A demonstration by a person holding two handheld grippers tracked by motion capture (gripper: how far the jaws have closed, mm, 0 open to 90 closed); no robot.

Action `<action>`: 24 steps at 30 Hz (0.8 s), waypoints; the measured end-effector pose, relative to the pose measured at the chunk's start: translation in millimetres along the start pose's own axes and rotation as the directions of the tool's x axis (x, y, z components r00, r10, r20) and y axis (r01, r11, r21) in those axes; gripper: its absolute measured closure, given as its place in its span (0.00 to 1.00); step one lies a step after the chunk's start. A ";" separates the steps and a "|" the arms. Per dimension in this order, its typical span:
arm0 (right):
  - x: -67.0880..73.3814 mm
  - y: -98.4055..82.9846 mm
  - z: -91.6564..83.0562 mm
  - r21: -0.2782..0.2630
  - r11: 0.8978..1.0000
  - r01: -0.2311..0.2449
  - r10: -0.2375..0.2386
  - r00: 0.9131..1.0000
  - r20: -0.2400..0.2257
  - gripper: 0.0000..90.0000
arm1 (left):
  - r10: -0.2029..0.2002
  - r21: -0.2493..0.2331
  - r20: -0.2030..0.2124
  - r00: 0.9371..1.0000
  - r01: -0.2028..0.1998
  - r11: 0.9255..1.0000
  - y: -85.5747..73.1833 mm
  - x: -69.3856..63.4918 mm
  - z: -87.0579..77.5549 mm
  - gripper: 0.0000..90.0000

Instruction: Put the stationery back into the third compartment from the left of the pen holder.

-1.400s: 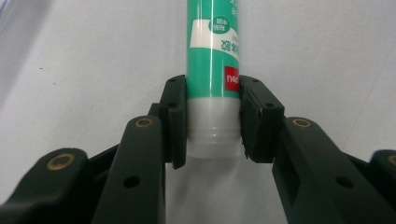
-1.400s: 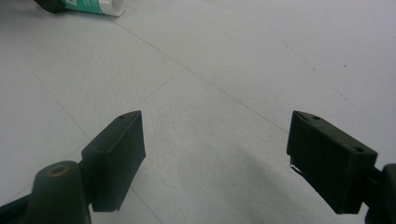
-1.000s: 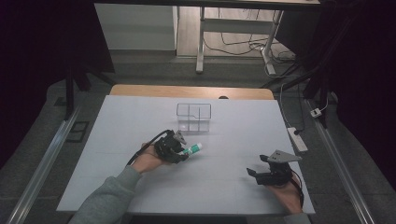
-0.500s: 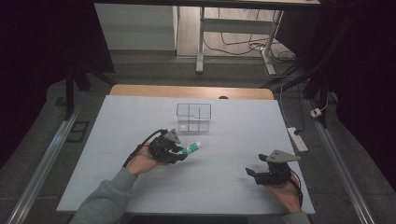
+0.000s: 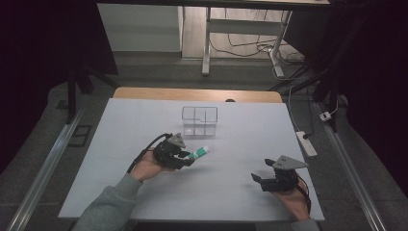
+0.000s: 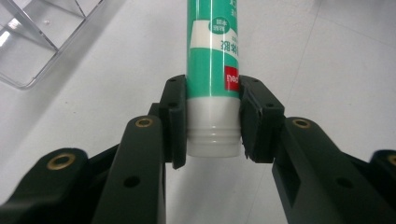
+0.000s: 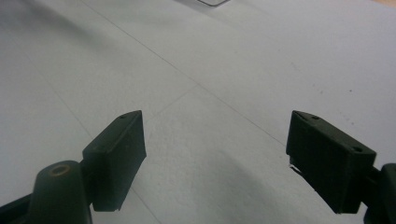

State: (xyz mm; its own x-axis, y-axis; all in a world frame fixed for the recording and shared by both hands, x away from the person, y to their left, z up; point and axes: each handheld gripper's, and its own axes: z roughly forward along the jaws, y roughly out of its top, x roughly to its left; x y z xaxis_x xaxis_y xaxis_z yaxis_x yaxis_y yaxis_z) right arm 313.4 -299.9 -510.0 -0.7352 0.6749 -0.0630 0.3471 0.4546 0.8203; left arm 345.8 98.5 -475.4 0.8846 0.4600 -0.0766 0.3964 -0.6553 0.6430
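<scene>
The left gripper (image 5: 188,160) squeezed a green glue stick (image 6: 213,70) near the table's (image 5: 144,120) middle; the right gripper (image 5: 260,180) stood open by the front right corner.

Dim room; white table (image 5: 144,120) on grey floor (image 5: 154,72); desk legs (image 5: 208,43), cables (image 5: 245,45), power strip (image 5: 306,143) beyond

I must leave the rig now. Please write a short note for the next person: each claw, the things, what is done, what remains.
Left claw: shut on the glue stick, gripping its white end, just off the table.
Right claw: open, holding nothing, low over the table near the right front.
Clear box: on the table beyond the left claw, nothing visible inside.
Done: stick picked up.
Left: probably put it in the box.
</scene>
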 end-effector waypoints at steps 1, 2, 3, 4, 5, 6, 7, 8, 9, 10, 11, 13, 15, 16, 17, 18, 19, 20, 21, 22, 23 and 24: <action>0.7 0.3 -0.1 -0.003 1.000 0.000 0.000 1.000 -0.001 0.22 | -0.001 -0.001 -0.001 1.000 0.001 1.000 -0.1 0.2 0.0 0.71; 1.2 1.0 -0.7 0.002 1.000 0.004 -0.004 1.000 0.006 0.22 | -0.002 -0.002 0.001 1.000 0.002 1.000 -0.1 0.4 0.0 0.71; 1.6 1.4 -0.6 -0.005 1.000 0.002 -0.002 1.000 0.000 0.22 | -0.004 -0.004 0.002 1.000 0.004 1.000 -0.1 0.3 0.0 0.71; 2.1 1.7 -0.5 -0.010 1.000 0.000 0.000 1.000 -0.002 0.22 | -0.002 -0.005 0.003 1.000 0.002 1.000 0.0 0.3 0.0 0.71; 2.7 1.9 -0.3 -0.017 1.000 -0.001 0.001 1.000 -0.005 0.22 | -0.002 -0.007 0.007 1.000 0.002 1.000 0.2 0.1 0.1 0.71; 3.5 2.0 -0.1 -0.019 1.000 0.001 -0.001 1.000 -0.003 0.22 | -0.002 -0.010 0.010 1.000 0.002 1.000 0.5 -0.2 0.4 0.71; 4.2 2.1 0.2 -0.020 1.000 0.005 -0.005 1.000 -0.001 0.22 | 0.001 -0.009 0.010 1.000 -0.001 1.000 1.0 -0.5 0.8 0.71; 4.8 2.1 0.5 -0.026 1.000 0.006 -0.006 1.000 -0.004 0.23 | 0.006 -0.008 0.011 1.000 -0.006 1.000 1.6 -0.9 1.5 0.71; 5.4 2.3 0.8 -0.035 0.999 0.005 -0.005 1.000 -0.010 0.23 | 0.006 -0.008 0.012 1.000 -0.006 1.000 2.1 -1.8 2.4 0.71; 6.1 2.8 1.0 -0.044 0.999 0.005 -0.006 1.000 -0.011 0.23 | 0.006 -0.010 0.013 1.000 -0.006 1.000 2.7 -2.8 3.5 0.71; 6.6 3.8 0.5 -0.039 0.999 0.006 -0.006 1.000 -0.012 0.23 | 0.018 -0.001 0.013 1.000 -0.018 1.000 3.4 -3.2 4.0 0.71; 7.5 5.4 0.4 -0.044 0.999 0.003 -0.004 1.000 -0.013 0.23 | 0.024 -0.002 0.017 1.000 -0.024 1.000 4.7 -4.8 5.4 0.71; 8.0 7.1 0.4 -0.040 0.999 -0.002 0.002 1.000 -0.014 0.22 | 0.032 -0.001 0.020 0.999 -0.032 0.999 6.2 -6.2 5.9 0.71; 8.6 8.3 0.6 -0.034 0.999 -0.002 0.002 1.000 -0.006 0.22 | 0.038 -0.001 0.021 0.999 -0.038 0.999 7.0 -6.7 6.1 0.71; 8.9 9.4 1.0 -0.033 0.999 -0.003 0.003 1.000 -0.012 0.22 | 0.040 -0.001 0.021 0.999 -0.040 0.999 7.7 -7.4 6.3 0.71; 9.6 10.5 1.5 -0.034 0.999 -0.002 0.001 1.000 -0.017 0.22 | 0.044 0.000 0.020 0.999 -0.044 0.999 8.2 -7.9 6.4 0.71; 10.6 11.9 1.6 -0.033 0.999 0.003 -0.004 1.000 -0.014 0.22 | 0.049 0.001 0.020 0.999 -0.049 0.999 8.8 -8.2 6.7 0.71; 11.9 13.4 1.9 -0.035 0.999 0.007 -0.007 1.000 -0.014 0.22 | 0.048 0.002 0.017 0.999 -0.048 0.999 9.2 -8.8 7.1 0.71; 13.2 15.0 2.1 -0.036 0.999 0.012 -0.013 1.000 -0.019 0.22 | 0.051 0.006 0.016 0.999 -0.051 0.999 9.7 -9.0 7.4 0.71; 14.7 16.8 2.4 -0.038 0.999 0.017 -0.018 1.000 -0.018 0.22 | 0.054 0.008 0.016 0.998 -0.054 0.999 10.2 -9.1 8.0 0.71; 16.6 18.9 2.6 -0.035 0.999 0.021 -0.021 1.000 -0.020 0.22 | 0.054 0.010 0.017 0.998 -0.054 0.998 10.8 -9.5 8.7 0.71; 18.6 20.9 3.4 -0.035 0.999 0.026 -0.027 0.999 -0.026 0.22 | 0.056 0.014 0.019 0.998 -0.056 0.998 11.5 -10.2 9.7 0.71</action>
State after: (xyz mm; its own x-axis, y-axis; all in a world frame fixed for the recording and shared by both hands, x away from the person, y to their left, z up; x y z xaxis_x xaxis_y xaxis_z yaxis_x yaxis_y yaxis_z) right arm 309.0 -275.9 -496.0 -0.7592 0.6470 -0.0703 0.3073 0.4517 0.8376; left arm 343.8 80.5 -474.7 0.9098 0.4115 -0.0547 0.3496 -0.6885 0.6354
